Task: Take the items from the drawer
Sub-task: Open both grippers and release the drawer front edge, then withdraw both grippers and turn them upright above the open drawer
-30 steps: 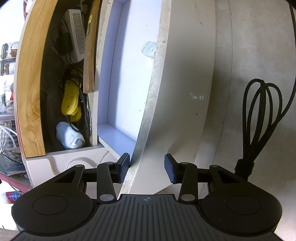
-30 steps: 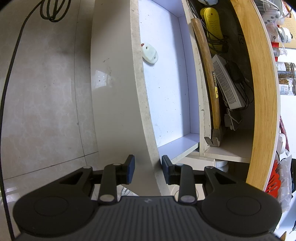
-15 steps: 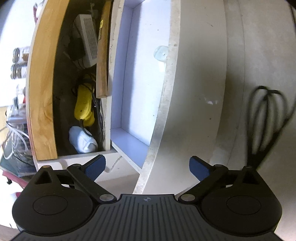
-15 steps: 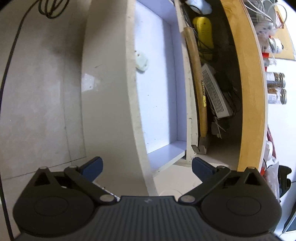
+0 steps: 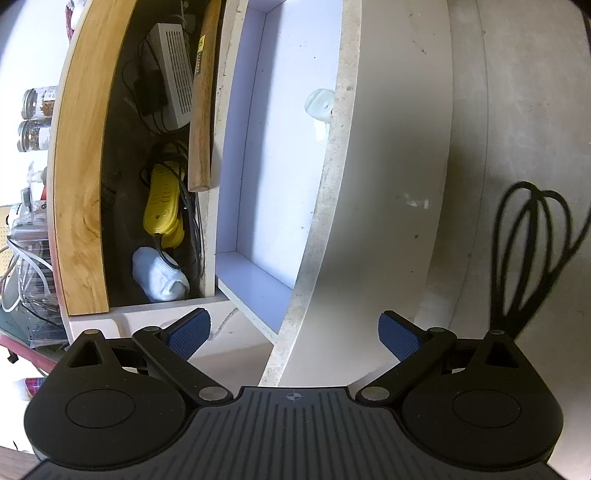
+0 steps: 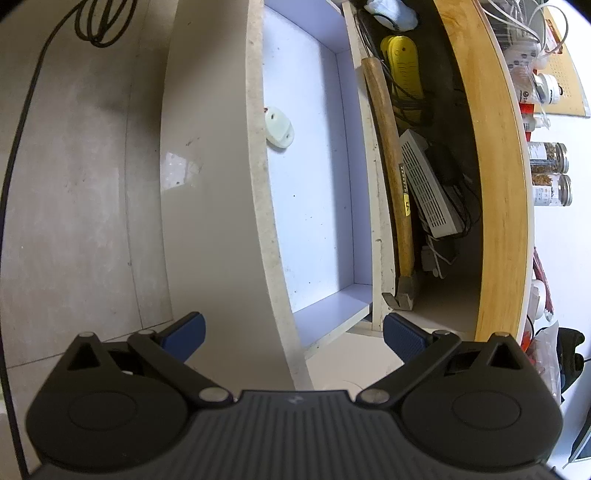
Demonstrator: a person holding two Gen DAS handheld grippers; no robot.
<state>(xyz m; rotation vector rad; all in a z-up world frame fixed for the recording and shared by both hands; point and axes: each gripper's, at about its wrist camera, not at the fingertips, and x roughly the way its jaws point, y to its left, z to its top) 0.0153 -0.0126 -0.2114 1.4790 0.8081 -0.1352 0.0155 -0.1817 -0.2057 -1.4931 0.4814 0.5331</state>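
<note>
A white drawer (image 5: 332, 206) is pulled out from under a wooden desktop; it also shows in the right wrist view (image 6: 258, 206). Behind its pale inner tray lie a wooden-handled hammer (image 5: 201, 110) (image 6: 391, 155), a yellow power strip (image 5: 162, 199) (image 6: 402, 62), a white ventilated box (image 5: 177, 77) (image 6: 428, 188) and a rolled white sock (image 5: 159, 273) (image 6: 391, 13). My left gripper (image 5: 293, 334) is open, straddling the drawer front's top edge without touching it. My right gripper (image 6: 293, 336) is open above the same edge at the other end.
A wooden desktop edge (image 5: 77, 173) (image 6: 495, 177) overhangs the drawer's back. Glass jars (image 5: 35, 118) (image 6: 548, 173) stand on the desk. A coiled black cable (image 5: 532, 251) (image 6: 96, 22) lies on the grey tiled floor in front of the drawer. A white plastic fitting (image 6: 279, 127) sits inside the drawer front.
Both grippers were shut on the drawer front's top edge one second ago. Both have opened wide and let go, and drawn back a little.
</note>
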